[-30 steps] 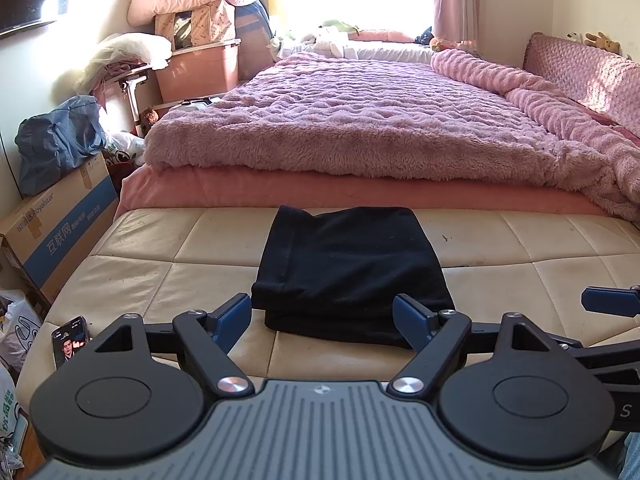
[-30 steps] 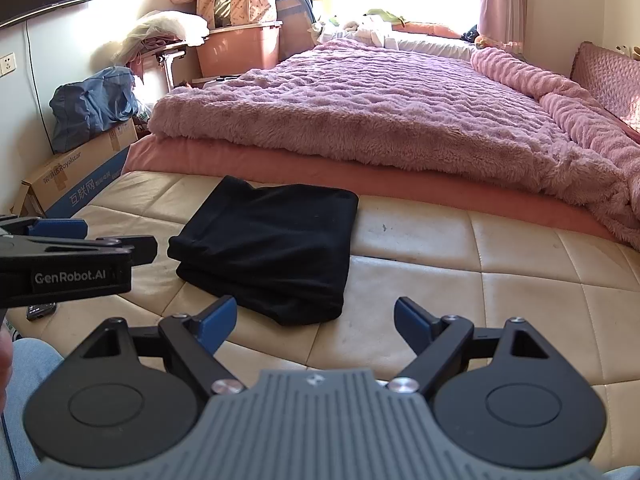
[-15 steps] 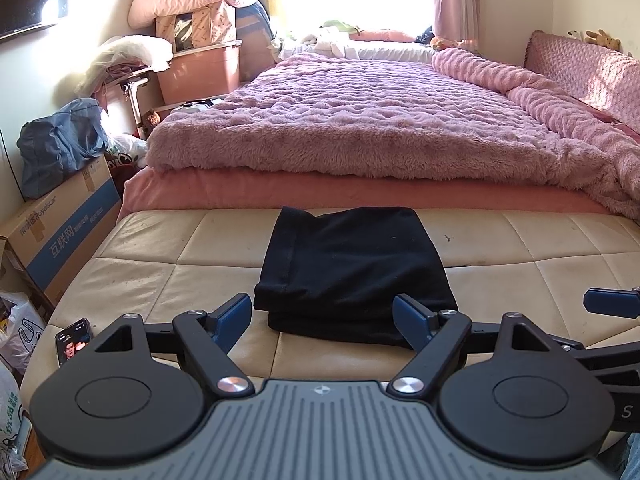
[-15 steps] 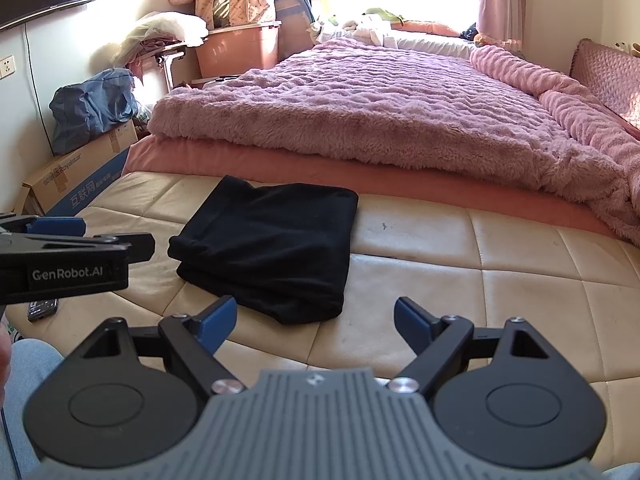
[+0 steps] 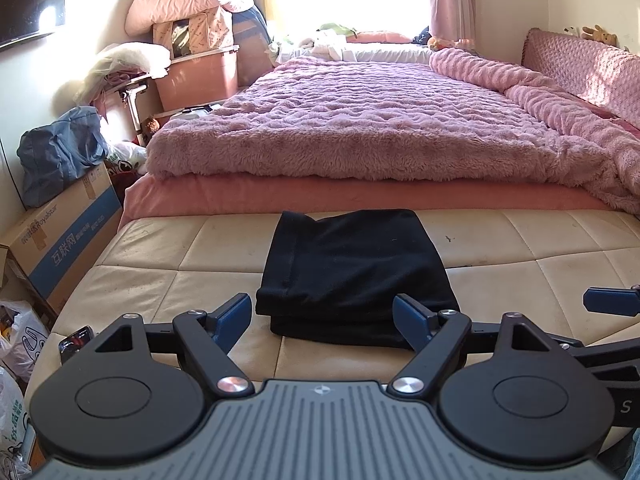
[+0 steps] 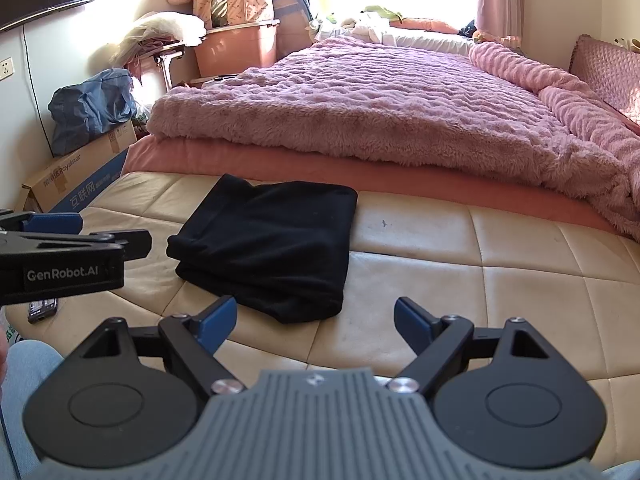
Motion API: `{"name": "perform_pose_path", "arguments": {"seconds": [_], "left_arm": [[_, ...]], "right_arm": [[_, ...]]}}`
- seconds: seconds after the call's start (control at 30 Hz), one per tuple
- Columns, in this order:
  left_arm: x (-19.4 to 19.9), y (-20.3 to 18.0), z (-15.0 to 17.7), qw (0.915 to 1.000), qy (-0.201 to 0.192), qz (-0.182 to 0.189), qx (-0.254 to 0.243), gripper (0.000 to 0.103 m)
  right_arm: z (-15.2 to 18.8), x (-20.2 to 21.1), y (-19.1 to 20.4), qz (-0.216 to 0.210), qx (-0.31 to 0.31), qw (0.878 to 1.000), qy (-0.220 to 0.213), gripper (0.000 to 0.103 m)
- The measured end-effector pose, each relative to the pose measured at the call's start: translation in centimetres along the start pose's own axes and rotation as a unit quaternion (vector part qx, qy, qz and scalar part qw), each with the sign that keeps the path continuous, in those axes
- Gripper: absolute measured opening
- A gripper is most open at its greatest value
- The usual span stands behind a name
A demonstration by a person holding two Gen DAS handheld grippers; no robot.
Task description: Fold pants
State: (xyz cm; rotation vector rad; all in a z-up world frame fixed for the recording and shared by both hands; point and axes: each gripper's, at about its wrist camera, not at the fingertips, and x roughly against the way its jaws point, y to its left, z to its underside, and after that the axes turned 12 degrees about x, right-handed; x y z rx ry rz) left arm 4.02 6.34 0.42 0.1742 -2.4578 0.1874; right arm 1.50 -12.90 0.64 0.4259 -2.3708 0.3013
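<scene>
The pants lie folded into a black, thick rectangle on the cream bench at the foot of the bed, and nothing touches them. My left gripper is wide open and empty; it hangs just before the near edge of the pants, and in its own camera the two blue fingertips stand on both sides of this edge. My right gripper is also wide open and holds nothing; it is near the right front corner of the pants, above the bare bench. In the right wrist view the left gripper comes in from the left side, and the pants lie between it and the right gripper. The fold of the pants shows two layers at the near edge, and the far edge almost reaches the pink mattress. A phone lies at the left end of the bench; I think its screen is on, but it is too small to be sure. A cardboard box with a blue bag on top stands on the floor to the left.
</scene>
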Motion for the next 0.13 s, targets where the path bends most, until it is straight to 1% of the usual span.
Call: {"name": "perform_pose_path", "arguments": {"seconds": [0.13], "left_arm": [[-0.01, -0.04, 0.1, 1.0, 0.0, -0.001, 0.0, 0.094]], "right_arm": [[0.07, -0.3, -0.07, 0.0, -0.003, 1.0, 0.003, 0.082]]}}
